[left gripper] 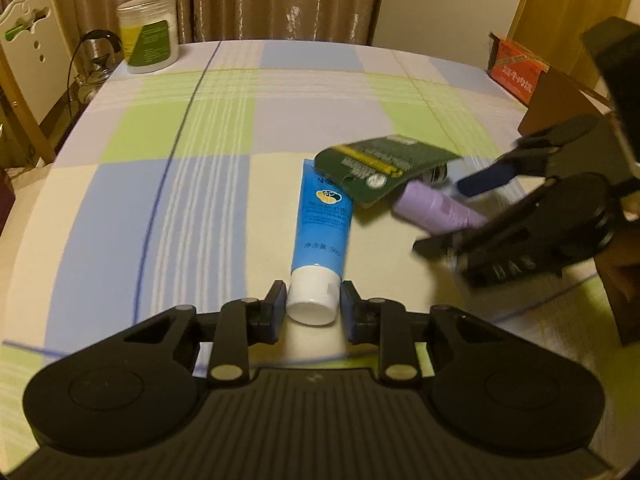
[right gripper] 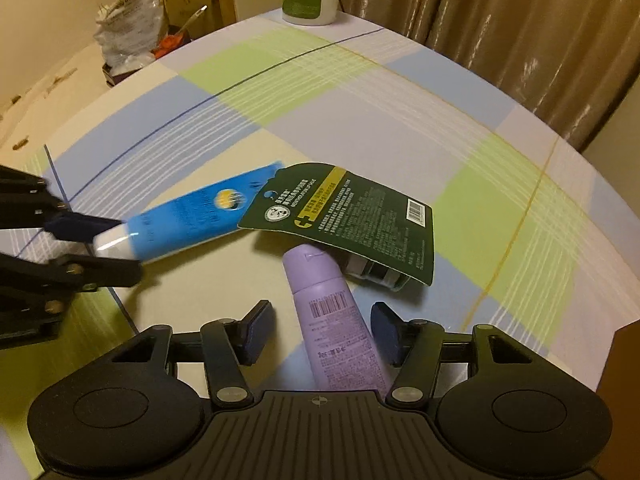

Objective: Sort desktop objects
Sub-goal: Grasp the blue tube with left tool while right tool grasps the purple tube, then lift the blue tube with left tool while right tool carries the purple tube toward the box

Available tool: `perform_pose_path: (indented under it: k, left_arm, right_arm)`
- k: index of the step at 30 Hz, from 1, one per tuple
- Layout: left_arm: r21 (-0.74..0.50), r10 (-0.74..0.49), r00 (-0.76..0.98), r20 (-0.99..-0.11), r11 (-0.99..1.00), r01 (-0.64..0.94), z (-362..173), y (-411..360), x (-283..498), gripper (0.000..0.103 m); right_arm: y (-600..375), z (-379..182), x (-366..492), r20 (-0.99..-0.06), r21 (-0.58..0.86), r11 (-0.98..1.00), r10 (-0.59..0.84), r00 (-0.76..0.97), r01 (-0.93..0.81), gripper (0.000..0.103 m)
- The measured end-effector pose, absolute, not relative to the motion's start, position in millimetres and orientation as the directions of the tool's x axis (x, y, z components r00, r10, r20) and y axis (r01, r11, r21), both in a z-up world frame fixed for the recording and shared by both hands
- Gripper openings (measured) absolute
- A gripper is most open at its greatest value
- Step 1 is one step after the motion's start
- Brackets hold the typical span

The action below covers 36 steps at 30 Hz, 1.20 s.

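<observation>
A table under a plaid cloth [left gripper: 224, 128] of blue, green and cream squares fills both views. At its far edge stands a clear jar [left gripper: 148, 34] with a green label, seen in both views; only the left wrist view shows the white chair back [left gripper: 28, 52] and a kettle [left gripper: 98, 58] beside it, plus an orange carton [left gripper: 516, 70] and a brown box [left gripper: 560, 100] at the right edge, while only the right wrist view shows a crumpled plastic bag [right gripper: 128, 28] beyond the table. Near the table's middle lie three task items. The blue tube [left gripper: 322, 220] lies flat, its white cap [left gripper: 313, 300] pointing toward the left gripper [left gripper: 313, 308], whose pads sit against the cap on both sides, gripping it; the right wrist view confirms this from the side. The dark green blister card [right gripper: 352, 220] lies tilted, one end over the blue tube's tail and the rest over the purple tube [right gripper: 336, 320]; the right wrist view alone shows its barcode and the small packed item beneath it. The purple tube lies between the fingers of the right gripper [right gripper: 322, 332], which stands partly open with a visible gap at the left pad; contact at the right pad cannot be judged.
</observation>
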<state>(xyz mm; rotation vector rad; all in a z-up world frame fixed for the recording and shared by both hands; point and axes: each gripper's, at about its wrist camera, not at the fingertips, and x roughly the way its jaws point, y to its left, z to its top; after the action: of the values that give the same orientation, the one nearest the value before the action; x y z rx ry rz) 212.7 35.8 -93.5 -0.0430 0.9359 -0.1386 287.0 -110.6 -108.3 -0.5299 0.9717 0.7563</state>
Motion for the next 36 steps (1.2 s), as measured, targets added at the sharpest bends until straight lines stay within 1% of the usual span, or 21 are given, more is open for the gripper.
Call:
perform_pose_path:
  k: [1,2,3,4,8,9,10,11,15,18,21,22,23,29,36]
  left_arm:
    - [-0.097,-0.138,0.585,-0.799,0.990,0.101,-93,38,207,0.024]
    - [-0.097,-0.138,0.584,-0.800,0.990,0.101,-93,39,202,0.024]
    - [-0.095,-0.135,0.584,-0.800,0.991,0.099,-92,40,197,0.024]
    - [-0.093,-0.133,0.585,-0.800,0.991,0.098,-92,40,192,0.024]
    - [-0.081,-0.121,0.581,-0.805,0.992,0.095,-94,39,180,0.024]
    - [-0.074,-0.116,0.582,-0.805,0.993,0.096,-94,38,178,0.028]
    - [-0.060,-0.108,0.591,-0.799,0.993,0.100,-93,37,178,0.034]
    - [-0.046,-0.100,0.601,-0.793,0.993,0.104,-92,36,177,0.036]
    - [-0.028,-0.107,0.608,-0.787,0.990,0.138,-92,32,184,0.036]
    - [-0.004,-0.108,0.584,-0.804,0.984,0.176,-98,28,191,0.036]
    - [0.018,-0.101,0.570,-0.815,0.980,0.199,-104,25,195,0.035]
    - [0.023,-0.099,0.573,-0.813,0.979,0.202,-105,25,194,0.029]
    - [0.025,-0.098,0.574,-0.813,0.979,0.203,-105,25,193,0.025]
    - [0.015,-0.121,0.574,-0.810,0.974,0.226,-97,28,177,0.024]
    - [-0.022,-0.189,0.578,-0.794,0.959,0.283,-78,18,133,0.024]
  right_arm:
    - [-109,-109,285,-0.876,-0.078,0.633,0.325,0.356,-0.770,0.038]
    - [-108,-109,283,-0.875,-0.087,0.632,0.321,0.363,-0.770,0.036]
    - [-108,-109,282,-0.877,-0.083,0.637,0.318,0.360,-0.766,0.032]
    - [-108,-109,279,-0.879,-0.076,0.642,0.319,0.356,-0.763,0.031]
    - [-112,-104,263,-0.878,-0.049,0.659,0.330,0.347,-0.750,0.031]
    - [-113,-102,259,-0.878,-0.045,0.662,0.331,0.345,-0.748,0.031]
    - [-115,-101,253,-0.878,-0.038,0.665,0.334,0.343,-0.746,0.031]
    - [-117,-99,248,-0.878,-0.031,0.667,0.338,0.340,-0.744,0.031]
    - [-126,-95,232,-0.876,-0.006,0.695,0.343,0.339,-0.719,0.031]
    - [-132,-91,222,-0.873,0.003,0.717,0.343,0.348,-0.698,0.031]
    - [-138,-87,213,-0.869,0.006,0.735,0.339,0.360,-0.678,0.031]
    - [-140,-85,210,-0.868,0.006,0.741,0.337,0.364,-0.672,0.031]
    - [-142,-84,207,-0.867,0.007,0.746,0.336,0.367,-0.666,0.031]
    - [-159,-67,181,-0.847,0.022,0.789,0.341,0.408,-0.614,0.031]
    - [-184,-44,143,-0.834,0.035,0.834,0.328,0.443,-0.550,0.031]
